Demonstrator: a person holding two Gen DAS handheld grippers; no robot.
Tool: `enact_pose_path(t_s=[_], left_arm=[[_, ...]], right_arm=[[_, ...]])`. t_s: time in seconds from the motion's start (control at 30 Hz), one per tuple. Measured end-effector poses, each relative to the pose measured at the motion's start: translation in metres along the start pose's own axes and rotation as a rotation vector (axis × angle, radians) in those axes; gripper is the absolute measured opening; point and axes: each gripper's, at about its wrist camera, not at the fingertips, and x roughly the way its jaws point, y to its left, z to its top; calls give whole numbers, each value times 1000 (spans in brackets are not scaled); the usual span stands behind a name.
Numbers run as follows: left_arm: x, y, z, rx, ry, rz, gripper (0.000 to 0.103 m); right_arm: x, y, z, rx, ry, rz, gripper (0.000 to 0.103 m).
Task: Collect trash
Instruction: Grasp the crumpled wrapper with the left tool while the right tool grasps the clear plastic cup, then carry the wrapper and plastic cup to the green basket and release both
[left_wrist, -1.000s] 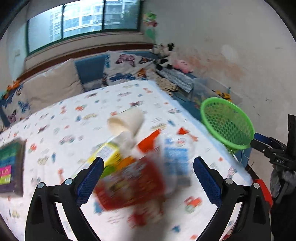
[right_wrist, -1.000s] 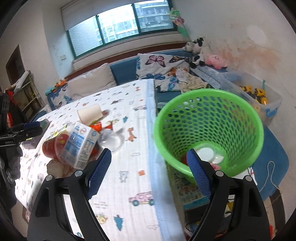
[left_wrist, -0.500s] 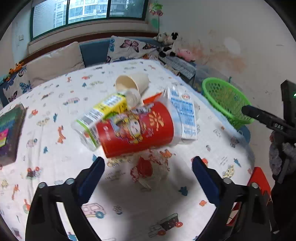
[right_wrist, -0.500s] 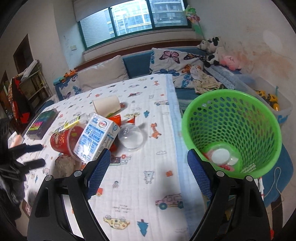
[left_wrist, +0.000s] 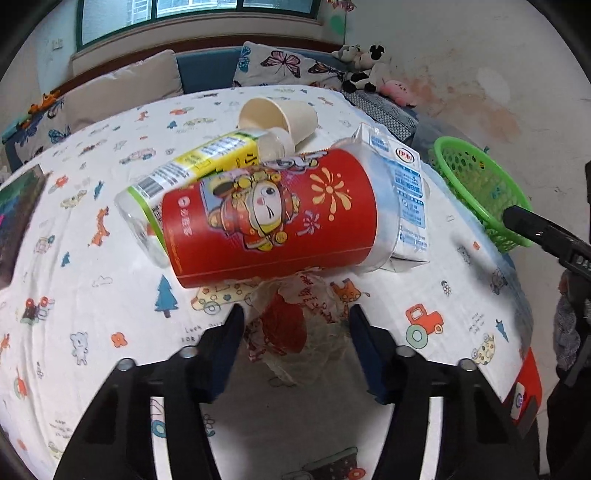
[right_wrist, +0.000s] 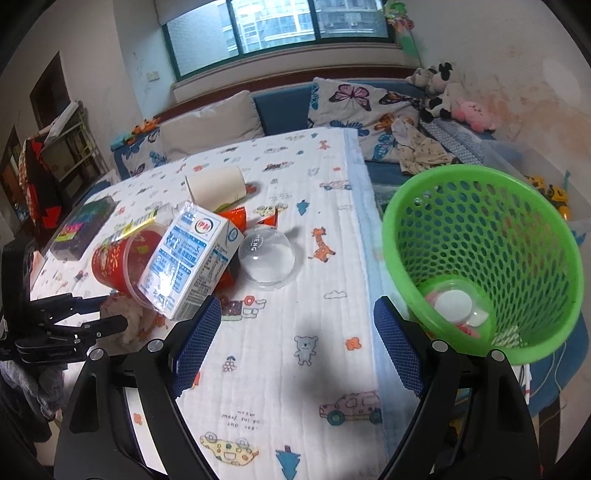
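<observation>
A crumpled clear plastic wrapper (left_wrist: 295, 328) with red print lies on the table between the pads of my left gripper (left_wrist: 295, 332), whose jaws stand close around it. Behind it lie a red paper cup (left_wrist: 269, 221), a yellow-labelled bottle (left_wrist: 192, 170), a blue-white milk carton (left_wrist: 402, 181) and a beige paper cup (left_wrist: 280, 118). My right gripper (right_wrist: 295, 339) is open and empty above the table edge. The green mesh basket (right_wrist: 480, 258) stands at its right with a lid inside. The left gripper (right_wrist: 74, 325) shows at the left of the right wrist view.
A clear dome lid (right_wrist: 266, 258) and orange wrappers (right_wrist: 236, 218) lie beside the carton (right_wrist: 184, 262). A dark box (right_wrist: 81, 225) sits at the table's left. A sofa with butterfly cushions (right_wrist: 354, 99) and plush toys (right_wrist: 439, 92) lies behind.
My left gripper has dropped toward the table and narrowed its jaws around the crumpled wrapper. My right gripper has drawn back a little, so the basket sits further right.
</observation>
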Motion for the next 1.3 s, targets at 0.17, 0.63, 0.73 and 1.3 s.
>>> enact_pose_path(t_s=[0.17,0.63,0.73,1.3], left_arm=[[-5,-1,-2,10,-6,2,45],[-45,16,-11,-27,-22,-8,44],[-53,18,-14,-42,-21,-16,44],[-87,7,-2,-15,-78,-40,44]], right_arm=[[21,6,6,-42,20,16,83],[77,15,23,-126,83,57,70],[86,14,26,-135,93,67,68],[104,15,28,-173,123,95,58]])
